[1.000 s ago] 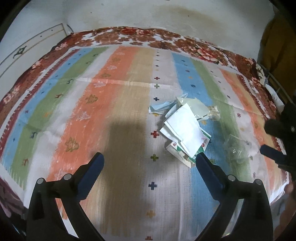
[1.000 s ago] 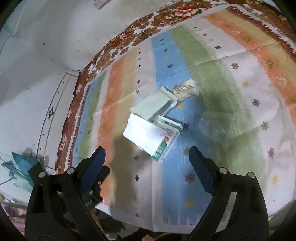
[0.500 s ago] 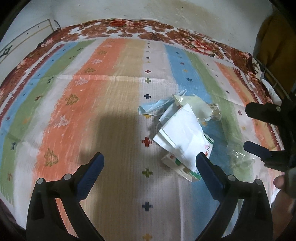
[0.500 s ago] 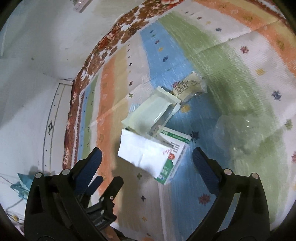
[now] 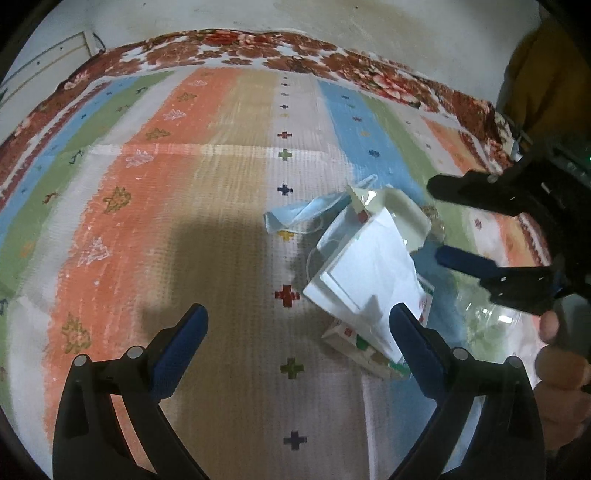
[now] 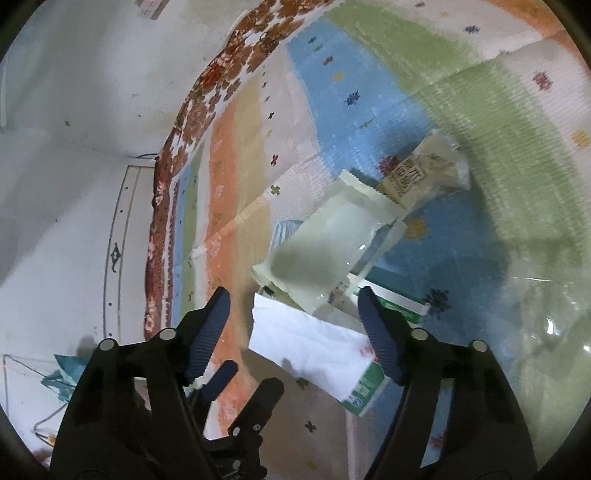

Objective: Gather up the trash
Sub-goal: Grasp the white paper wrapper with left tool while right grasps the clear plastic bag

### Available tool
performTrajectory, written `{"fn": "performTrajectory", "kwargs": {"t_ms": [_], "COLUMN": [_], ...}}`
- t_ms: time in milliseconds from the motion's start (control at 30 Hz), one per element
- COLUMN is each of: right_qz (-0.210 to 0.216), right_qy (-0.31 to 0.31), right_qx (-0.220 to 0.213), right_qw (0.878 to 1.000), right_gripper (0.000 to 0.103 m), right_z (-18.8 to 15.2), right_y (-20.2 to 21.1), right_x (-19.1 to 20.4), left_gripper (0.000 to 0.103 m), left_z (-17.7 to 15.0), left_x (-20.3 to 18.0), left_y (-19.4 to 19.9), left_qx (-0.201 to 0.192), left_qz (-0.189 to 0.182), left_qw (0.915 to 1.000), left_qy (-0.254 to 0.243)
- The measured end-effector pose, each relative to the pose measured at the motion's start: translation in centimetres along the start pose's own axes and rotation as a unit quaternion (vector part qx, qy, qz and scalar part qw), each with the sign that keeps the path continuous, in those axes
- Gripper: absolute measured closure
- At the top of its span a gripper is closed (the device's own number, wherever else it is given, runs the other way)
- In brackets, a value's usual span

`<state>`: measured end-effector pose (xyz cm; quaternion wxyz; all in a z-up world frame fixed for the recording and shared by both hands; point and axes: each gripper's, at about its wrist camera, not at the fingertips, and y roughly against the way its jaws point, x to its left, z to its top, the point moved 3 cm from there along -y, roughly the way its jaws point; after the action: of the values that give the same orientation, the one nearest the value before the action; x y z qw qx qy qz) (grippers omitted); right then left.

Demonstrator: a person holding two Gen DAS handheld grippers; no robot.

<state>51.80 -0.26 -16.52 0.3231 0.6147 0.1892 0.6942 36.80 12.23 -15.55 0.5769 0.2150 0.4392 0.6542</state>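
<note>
A heap of trash lies on a striped mat [image 5: 184, 192]: a white paper bag [image 5: 373, 273] on a green-and-white box [image 5: 369, 354], a pale green pouch [image 5: 402, 214], a blue face mask [image 5: 295, 216] and clear plastic [image 5: 495, 325]. My left gripper [image 5: 295, 325] is open, just short of the paper bag. My right gripper [image 6: 293, 306] is open, low over the white paper bag [image 6: 314, 354] and the pale green pouch [image 6: 332, 251]; it also shows at the right of the left wrist view [image 5: 439, 218]. A printed snack wrapper [image 6: 424, 170] lies beyond, clear plastic [image 6: 546, 332] to the right.
The mat lies on a floral blanket [image 5: 258, 48] against a white wall [image 5: 258, 14]. Off the mat's edge is white floor [image 6: 55, 221] with a teal scrap [image 6: 62, 373]. The left gripper's fingers [image 6: 221, 380] show below in the right wrist view.
Both grippers have moved in closer to the trash heap. The right gripper has come down over the paper bag and pouch, and its jaws have narrowed a little.
</note>
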Motion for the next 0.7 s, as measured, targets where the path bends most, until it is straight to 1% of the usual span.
{"fn": "performTrajectory", "kwargs": {"t_ms": [67, 133, 200, 233, 300, 333, 367, 400, 433, 467, 500, 533, 600, 700], "right_qz": [0.005, 0.011, 0.021, 0.023, 0.027, 0.026, 0.020, 0.019, 0.020, 0.021, 0.023, 0.024, 0.022, 0.023], "right_qy": [-0.005, -0.013, -0.022, -0.023, -0.017, -0.008, 0.004, 0.008, 0.009, 0.008, 0.009, 0.013, 0.020, 0.025], "right_qx": [0.005, 0.011, 0.015, 0.016, 0.017, 0.018, 0.019, 0.019, 0.019, 0.018, 0.017, 0.014, 0.005, -0.004], "right_qw": [1.000, 1.000, 0.999, 0.999, 0.999, 0.999, 1.000, 1.000, 1.000, 1.000, 1.000, 1.000, 1.000, 0.999], "right_gripper": [0.042, 0.047, 0.058, 0.061, 0.076, 0.079, 0.085, 0.089, 0.091, 0.093, 0.097, 0.098, 0.100, 0.101], "right_z": [0.2, 0.4, 0.7, 0.8, 1.0, 1.1, 1.2, 1.2, 1.2, 1.3, 1.4, 1.6, 1.8, 2.1], "right_y": [-0.7, -1.4, -1.8, -2.0, -2.1, -2.2, -2.3, -2.3, -2.3, -2.3, -2.2, -2.0, -1.5, -0.8], "right_x": [-0.3, -0.6, -0.9, -1.0, -1.1, -1.0, -1.0, -1.2, -1.4, -1.5, -1.5, -1.5, -1.5, -1.4], "left_gripper": [0.008, 0.010, 0.016, 0.018, 0.025, 0.027, 0.034, 0.046, 0.053, 0.066, 0.075, 0.079, 0.097, 0.099], "left_z": [0.2, 0.3, 0.4, 0.5, 0.6, 0.7, 0.7, 0.7, 0.6, 0.5, 0.5, 0.4, 0.2, 0.3], "left_x": [0.2, 0.3, 0.1, 0.0, -0.4, -0.5, -0.7, -0.9, -1.0, -1.4, -1.6, -1.8, -2.2, -2.5], "left_y": [-0.4, -0.7, -1.0, -1.2, -1.7, -2.0, -2.3, -2.5, -2.7, -2.9, -3.0, -3.0, -2.9, -2.2], "left_qx": [-0.004, -0.007, -0.007, -0.007, 0.002, 0.007, 0.011, 0.014, 0.018, 0.023, 0.025, 0.027, 0.029, 0.019], "left_qz": [-0.008, -0.018, -0.029, -0.032, -0.039, -0.045, -0.054, -0.057, -0.057, -0.059, -0.061, -0.065, -0.075, -0.076], "left_qw": [0.9999, 0.9998, 0.9995, 0.9995, 0.9992, 0.9989, 0.9983, 0.9981, 0.9981, 0.9979, 0.9978, 0.9975, 0.9968, 0.9970], "left_qy": [0.006, 0.007, 0.006, 0.005, 0.008, 0.011, 0.016, 0.018, 0.018, 0.015, 0.012, 0.010, 0.008, 0.003]}}
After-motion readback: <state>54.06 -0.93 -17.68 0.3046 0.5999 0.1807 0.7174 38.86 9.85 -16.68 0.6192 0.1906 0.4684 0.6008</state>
